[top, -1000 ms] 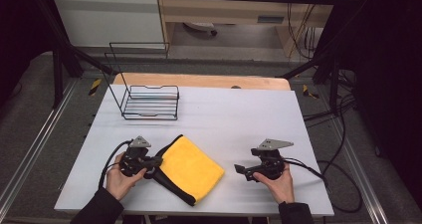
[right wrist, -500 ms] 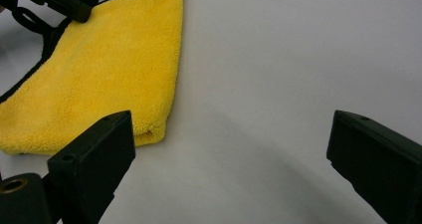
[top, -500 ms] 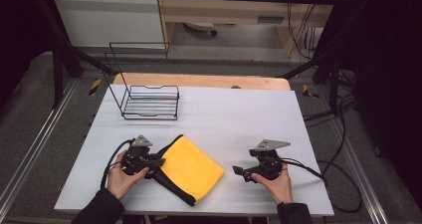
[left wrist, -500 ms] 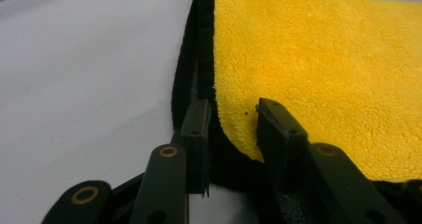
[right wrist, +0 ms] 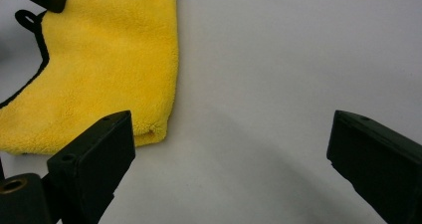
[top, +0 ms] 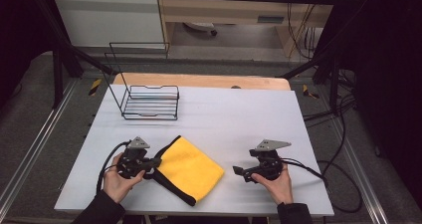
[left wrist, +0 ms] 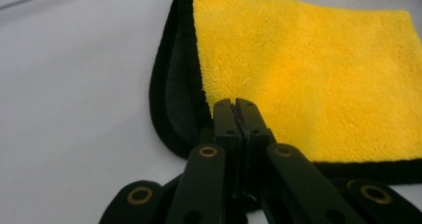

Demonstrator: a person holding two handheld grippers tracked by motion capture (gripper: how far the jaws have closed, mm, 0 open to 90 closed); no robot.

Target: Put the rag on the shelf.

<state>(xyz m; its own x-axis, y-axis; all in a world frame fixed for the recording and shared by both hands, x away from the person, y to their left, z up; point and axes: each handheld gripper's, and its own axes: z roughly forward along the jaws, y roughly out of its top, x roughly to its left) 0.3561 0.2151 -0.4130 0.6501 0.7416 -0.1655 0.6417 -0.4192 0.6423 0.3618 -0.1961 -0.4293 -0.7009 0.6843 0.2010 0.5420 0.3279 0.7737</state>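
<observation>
Yellow cloth (top: 191, 169): folded, flat on table (top: 239, 114), nearer the person than wire rack (top: 149, 102).
Left gripper (top: 155, 162): fingers pressed together at cloth's black-edged border; whether fabric is pinched, cannot tell.
Right gripper (top: 239, 171): fingers spread wide, well apart from cloth, drawn slightly nearer the person within the last second.
Judgement: fold finished, release under way.

A bright yellow cloth (left wrist: 308, 69) edged in black, with a dark grey underside, is seen just ahead of the black jaws of the left gripper (left wrist: 237, 107), on a plain white table (top: 239, 114) bearing a black wire rack (top: 149, 102).
</observation>
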